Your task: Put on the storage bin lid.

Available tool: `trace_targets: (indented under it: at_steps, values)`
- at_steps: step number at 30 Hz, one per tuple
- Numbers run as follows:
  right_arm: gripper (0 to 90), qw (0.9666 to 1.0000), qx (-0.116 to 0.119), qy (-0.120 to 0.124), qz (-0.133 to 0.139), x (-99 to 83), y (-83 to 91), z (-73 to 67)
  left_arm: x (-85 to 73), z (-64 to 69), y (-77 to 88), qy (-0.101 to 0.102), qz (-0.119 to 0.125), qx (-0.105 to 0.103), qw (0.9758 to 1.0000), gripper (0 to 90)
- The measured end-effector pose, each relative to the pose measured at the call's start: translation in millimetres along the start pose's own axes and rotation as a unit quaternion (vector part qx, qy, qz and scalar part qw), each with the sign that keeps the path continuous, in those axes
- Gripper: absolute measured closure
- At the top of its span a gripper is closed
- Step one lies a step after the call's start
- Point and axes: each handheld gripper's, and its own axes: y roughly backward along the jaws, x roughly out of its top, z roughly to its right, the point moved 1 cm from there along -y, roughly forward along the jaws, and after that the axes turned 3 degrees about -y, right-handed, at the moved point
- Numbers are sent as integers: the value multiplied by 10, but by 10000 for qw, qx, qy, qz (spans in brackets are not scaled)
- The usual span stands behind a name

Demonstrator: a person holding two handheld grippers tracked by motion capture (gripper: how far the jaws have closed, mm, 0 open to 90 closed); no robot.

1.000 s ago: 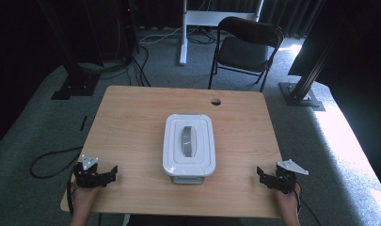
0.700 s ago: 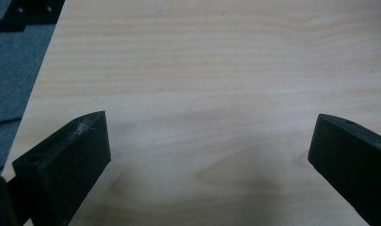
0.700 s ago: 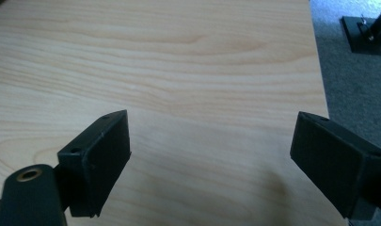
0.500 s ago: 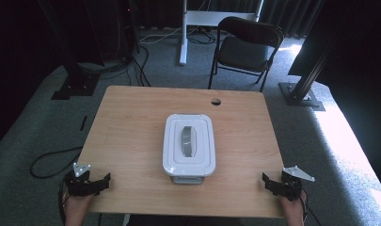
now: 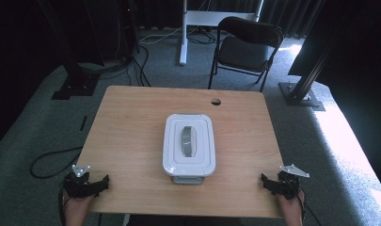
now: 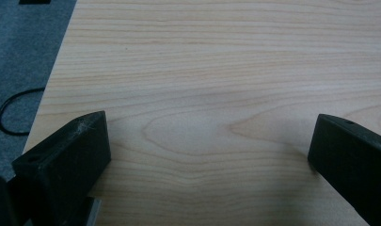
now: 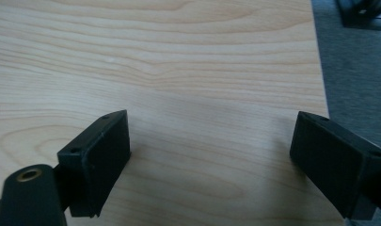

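Both tools, the left tool [image 5: 103,181] and the right tool [image 5: 264,181], are being held with jaws apart at the tabletop [image 5: 131,132] near corners, well apart from the lidded white container [image 5: 188,145] sitting mid-tabletop; nothing is being gripped yet, and its contents are being hidden by the lid

The white box's [image 5: 188,146] contents stay hidden under its closed lid [image 5: 188,142].

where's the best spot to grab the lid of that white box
Probably the raised grey handle along the middle of the lid. Come straight down from above, jaws either side of its narrow width; the lid lies flat and its rim sits flush on the box.
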Motion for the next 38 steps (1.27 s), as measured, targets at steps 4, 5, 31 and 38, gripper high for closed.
trace_targets:
  at_steps: [4, 5, 31, 38]
  values:
    - [113, 10000, 34, 37, -8, 12, -14, -3, -13, 3, -29, 67, 186, 68, 9998, 1]
    - [113, 10000, 41, 43, -8, 18, -20, -5, -2, 3, -33, 76, 154, 74, 9998, 1]
    - [114, 9999, -111, -112, -5, 147, -155, -32, 227, -53, -201, 37, -93, 28, 9999, 2]
    - [114, 9999, -99, -99, -4, 149, -157, -30, 242, -54, -215, 44, -98, 28, 9999, 2]
